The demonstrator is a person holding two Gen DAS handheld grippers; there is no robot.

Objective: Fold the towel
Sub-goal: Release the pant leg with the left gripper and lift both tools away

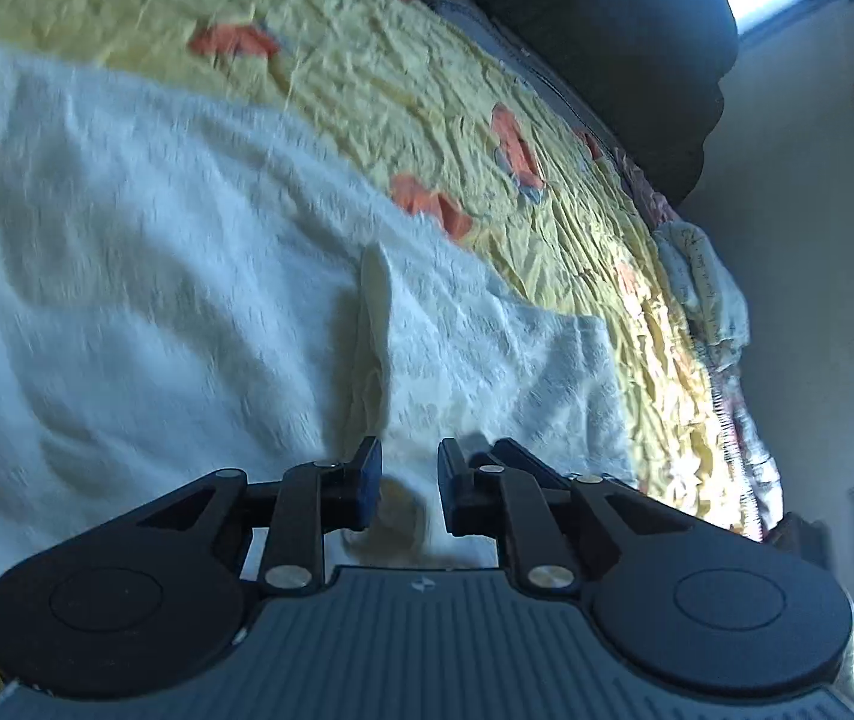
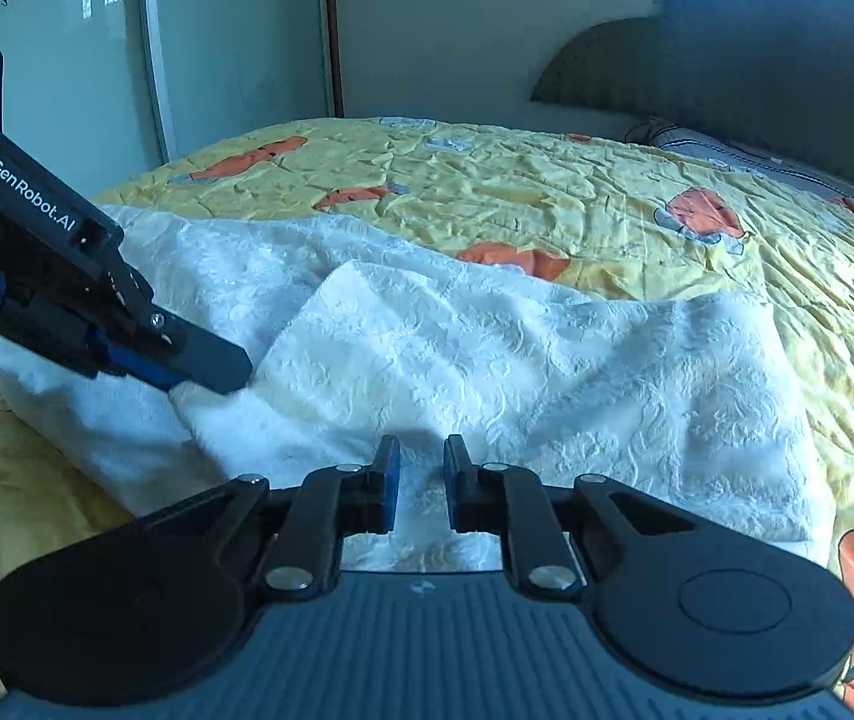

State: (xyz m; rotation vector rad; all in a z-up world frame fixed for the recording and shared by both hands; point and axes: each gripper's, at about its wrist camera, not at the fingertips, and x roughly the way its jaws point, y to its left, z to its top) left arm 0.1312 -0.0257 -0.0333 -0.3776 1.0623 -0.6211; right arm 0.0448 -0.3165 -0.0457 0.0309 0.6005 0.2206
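A white textured terry towel point(image 2: 487, 372) is spread in soft folds across a bed covered by a crinkled yellow quilted bedspread with orange figures point(image 2: 547, 192). In the right wrist view one corner of the towel is seen turned back over the rest, forming a raised flap near the middle.

The left claw point(image 1: 407, 489) is seen with a plain gap between its blue-padded fingers point(image 1: 369, 480); towel cloth lies under and beyond that gap, but no pad is seen pressing on it, so the claw stands apart. The picture from this side is blurred by motion. In the right wrist view the same tool is seen from the side at the left edge, its tip at the towel's turned-back fold.

The right claw point(image 2: 420, 483) is likewise shown with its fingers slightly apart above the near edge of the towel, the cloth visible between them without being pinched.

A dark padded headboard point(image 2: 757, 60) is seen at the far end of the bed, beside a pale wardrobe door with flower drawings point(image 2: 66, 60).
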